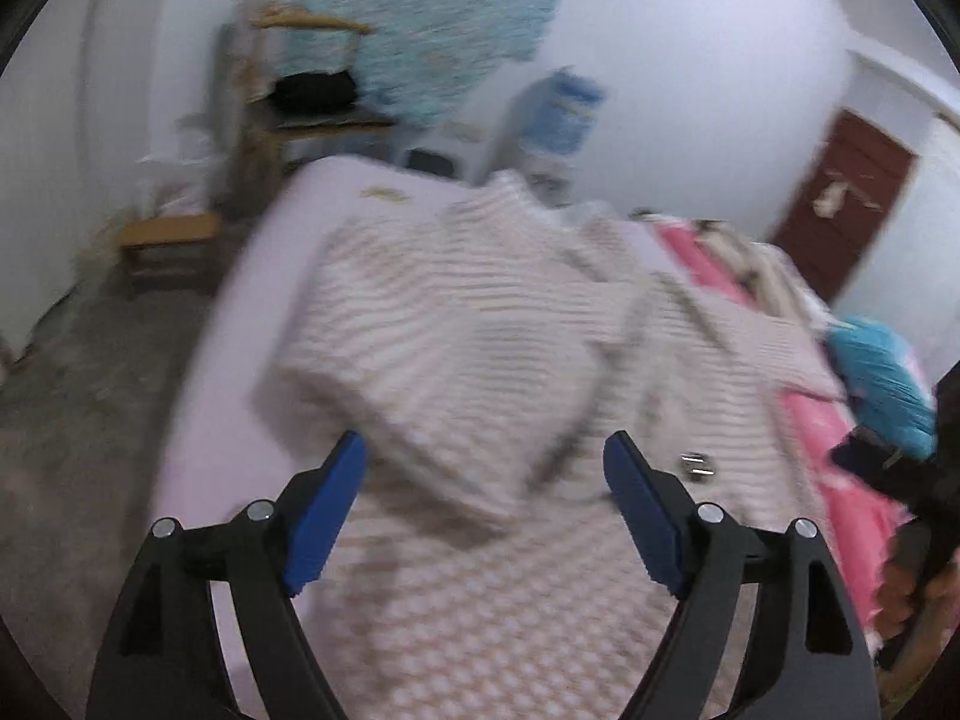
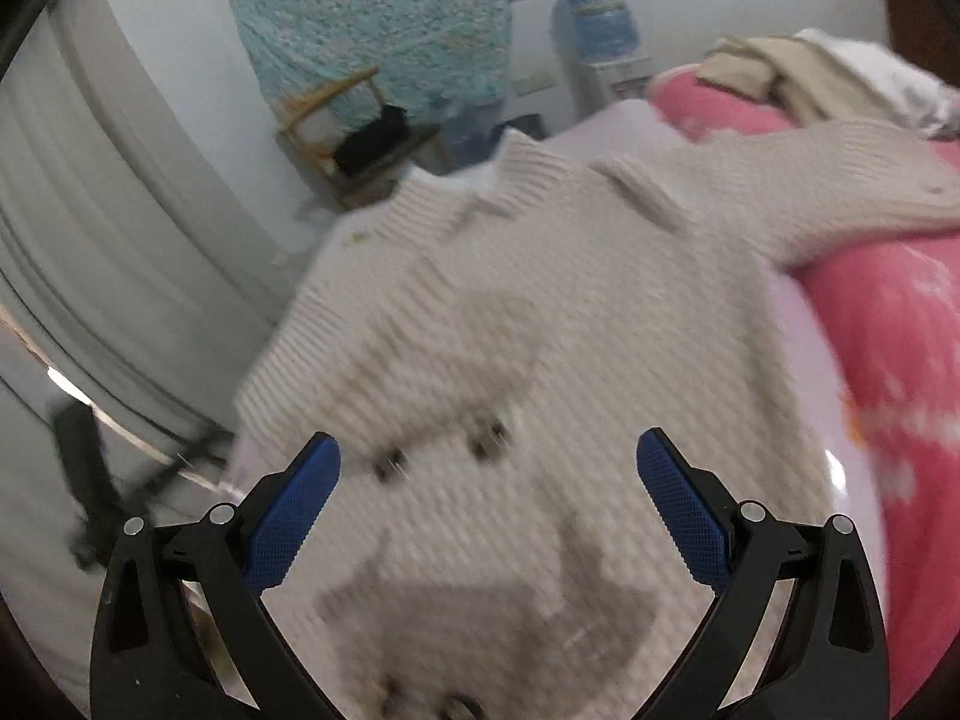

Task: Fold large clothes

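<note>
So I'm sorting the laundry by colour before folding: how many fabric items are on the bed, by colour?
Beige knit cardigan, spread on the bed: 1
Beige garment bundled at the far end: 1
White cloth beside it: 1
Pink quilt: 1
Blue cloth on the quilt: 1
Total: 5

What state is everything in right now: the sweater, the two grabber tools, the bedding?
Beige knit sweater: spread on the bed, partly folded, one sleeve draped onto the pink blanket.
Left gripper: jaws open, nothing held, above the sweater.
Right gripper: jaws open, nothing held, above the sweater.
Pink blanket: bunched along the bed's side.
Pale clothes: heaped on the blanket.
</note>
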`<action>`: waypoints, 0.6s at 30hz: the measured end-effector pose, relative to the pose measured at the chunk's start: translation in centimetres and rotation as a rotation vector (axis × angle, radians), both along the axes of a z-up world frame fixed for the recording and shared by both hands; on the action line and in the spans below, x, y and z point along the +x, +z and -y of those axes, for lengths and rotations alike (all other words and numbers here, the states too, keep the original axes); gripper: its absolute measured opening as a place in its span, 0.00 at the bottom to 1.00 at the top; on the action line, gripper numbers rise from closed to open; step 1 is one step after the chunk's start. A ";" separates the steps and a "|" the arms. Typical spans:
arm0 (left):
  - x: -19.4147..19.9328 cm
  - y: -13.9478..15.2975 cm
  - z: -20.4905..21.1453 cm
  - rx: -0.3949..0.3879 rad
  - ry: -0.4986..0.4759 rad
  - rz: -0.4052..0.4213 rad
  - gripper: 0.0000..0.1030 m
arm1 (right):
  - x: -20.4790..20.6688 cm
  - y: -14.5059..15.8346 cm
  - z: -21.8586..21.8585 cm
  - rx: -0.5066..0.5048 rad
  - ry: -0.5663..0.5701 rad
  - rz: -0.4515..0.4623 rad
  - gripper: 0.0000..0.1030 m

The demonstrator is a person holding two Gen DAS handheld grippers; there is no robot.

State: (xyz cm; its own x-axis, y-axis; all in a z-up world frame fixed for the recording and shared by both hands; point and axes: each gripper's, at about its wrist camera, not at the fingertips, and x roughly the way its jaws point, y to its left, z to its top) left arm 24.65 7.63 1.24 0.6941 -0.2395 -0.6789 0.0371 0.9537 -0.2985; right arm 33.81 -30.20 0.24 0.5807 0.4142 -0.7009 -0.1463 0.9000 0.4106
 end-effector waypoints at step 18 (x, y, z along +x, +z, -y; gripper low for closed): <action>-0.3 -6.4 -1.4 0.050 0.105 -0.174 0.44 | 10.6 -2.9 -7.4 -0.030 0.261 -0.231 0.24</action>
